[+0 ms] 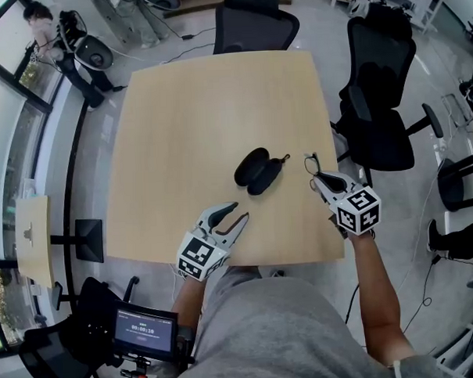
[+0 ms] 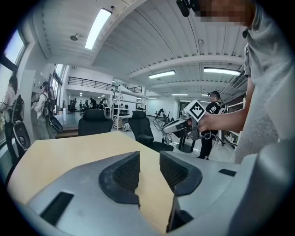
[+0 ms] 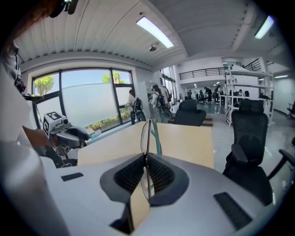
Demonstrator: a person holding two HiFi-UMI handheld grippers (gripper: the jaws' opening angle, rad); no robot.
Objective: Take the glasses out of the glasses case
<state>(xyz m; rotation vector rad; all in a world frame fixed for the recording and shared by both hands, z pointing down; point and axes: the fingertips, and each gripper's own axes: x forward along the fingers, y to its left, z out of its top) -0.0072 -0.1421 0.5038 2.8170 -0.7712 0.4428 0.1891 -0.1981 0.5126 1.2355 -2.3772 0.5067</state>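
Pale wooden square table (image 1: pixel 179 124) fills the middle. A black office chair (image 1: pixel 254 23) sits at its far edge, a second black chair (image 1: pixel 381 84) just off the right side, and a small lit screen (image 1: pixel 145 331) at bottom left.

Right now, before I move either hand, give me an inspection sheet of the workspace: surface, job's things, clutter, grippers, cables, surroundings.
Surface: wooden table, bare apart from the case.
Job's things: black glasses case mid-table, apparently open; glasses out of it, held near the table's right edge.
Clutter: nothing seen on the table.
Grippers: left gripper open, nothing between its fingers; right gripper shut on the glasses.
Cables: cable on the floor beyond the far edge.
Surroundings: office chair at the far edge, a second office chair on the right; person far left.
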